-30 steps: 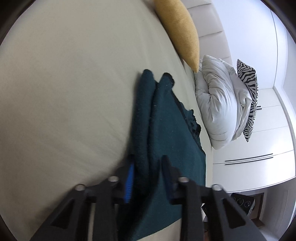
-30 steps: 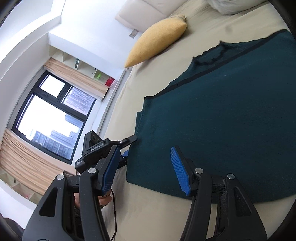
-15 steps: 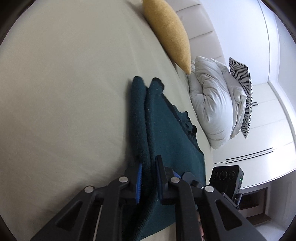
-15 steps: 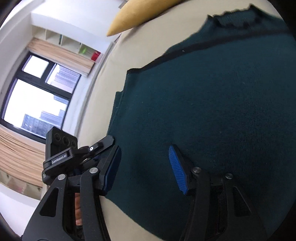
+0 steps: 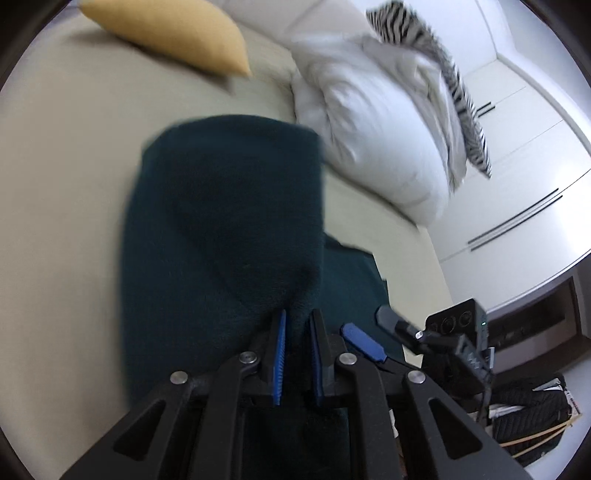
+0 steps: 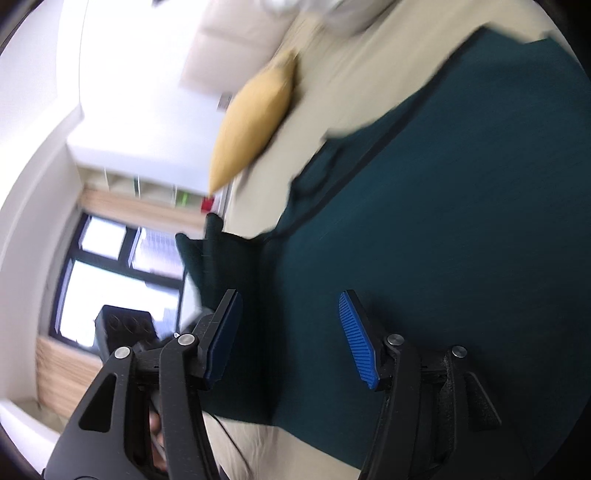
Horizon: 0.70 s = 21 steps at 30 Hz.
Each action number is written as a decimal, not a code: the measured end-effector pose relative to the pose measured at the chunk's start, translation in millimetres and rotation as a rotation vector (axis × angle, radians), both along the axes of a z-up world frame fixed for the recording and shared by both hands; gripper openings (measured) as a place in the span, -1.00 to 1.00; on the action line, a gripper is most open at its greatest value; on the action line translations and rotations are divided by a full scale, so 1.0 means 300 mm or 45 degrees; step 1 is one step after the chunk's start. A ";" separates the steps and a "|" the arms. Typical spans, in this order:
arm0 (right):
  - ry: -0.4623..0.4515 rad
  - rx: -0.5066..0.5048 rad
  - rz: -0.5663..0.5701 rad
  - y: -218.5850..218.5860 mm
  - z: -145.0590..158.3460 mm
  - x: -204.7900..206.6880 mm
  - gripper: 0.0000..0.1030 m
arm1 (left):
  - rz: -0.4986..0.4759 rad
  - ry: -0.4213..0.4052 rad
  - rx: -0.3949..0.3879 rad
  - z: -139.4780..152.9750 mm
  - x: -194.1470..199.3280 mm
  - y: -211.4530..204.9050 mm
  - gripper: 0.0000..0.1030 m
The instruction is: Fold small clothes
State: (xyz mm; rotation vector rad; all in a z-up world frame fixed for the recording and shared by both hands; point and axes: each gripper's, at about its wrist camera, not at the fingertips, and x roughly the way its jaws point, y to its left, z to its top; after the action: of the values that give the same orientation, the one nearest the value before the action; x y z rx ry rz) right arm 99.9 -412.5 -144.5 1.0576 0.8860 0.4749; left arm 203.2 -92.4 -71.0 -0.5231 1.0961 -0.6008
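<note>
A dark teal knit garment (image 5: 221, 221) lies on a beige bed (image 5: 66, 184). My left gripper (image 5: 297, 332) is shut on the garment's edge and holds that side lifted, so the cloth hangs in a raised fold in front of it. In the right wrist view the garment (image 6: 443, 206) spreads flat over the bed, with the lifted edge (image 6: 214, 258) standing up at the left. My right gripper (image 6: 291, 332) is open and empty, just above the flat cloth. One of its blue pads (image 5: 364, 341) shows in the left wrist view, close beside the left gripper.
A yellow pillow (image 5: 166, 33) lies at the head of the bed. A white duvet (image 5: 380, 140) and a zebra-striped pillow (image 5: 454, 74) are heaped at the right. White wardrobes (image 5: 528, 166) stand beyond. A window (image 6: 110, 280) is on the left.
My left gripper has closed on the garment's edge and lifted it up and over toward the middle. My right gripper has stayed open and moved in over the cloth, close to the left one.
</note>
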 end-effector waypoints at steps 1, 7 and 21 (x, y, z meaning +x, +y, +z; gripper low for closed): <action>0.011 0.010 -0.034 -0.053 -0.012 -0.007 0.10 | -0.026 0.057 -0.047 -0.051 0.007 -0.051 -0.97; 0.035 0.068 -0.040 -0.159 -0.070 -0.016 0.08 | -0.174 -0.046 -0.113 0.018 -0.140 -0.144 -0.93; 0.217 -0.204 0.194 0.220 -0.028 0.206 0.10 | 0.148 -0.128 -0.029 -0.032 -0.158 0.267 -0.60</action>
State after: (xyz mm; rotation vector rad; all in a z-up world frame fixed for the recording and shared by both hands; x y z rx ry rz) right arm 161.8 -346.4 -152.8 0.8967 1.1424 0.4367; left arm 155.6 -12.2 -80.7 -0.5667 0.9578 -0.5325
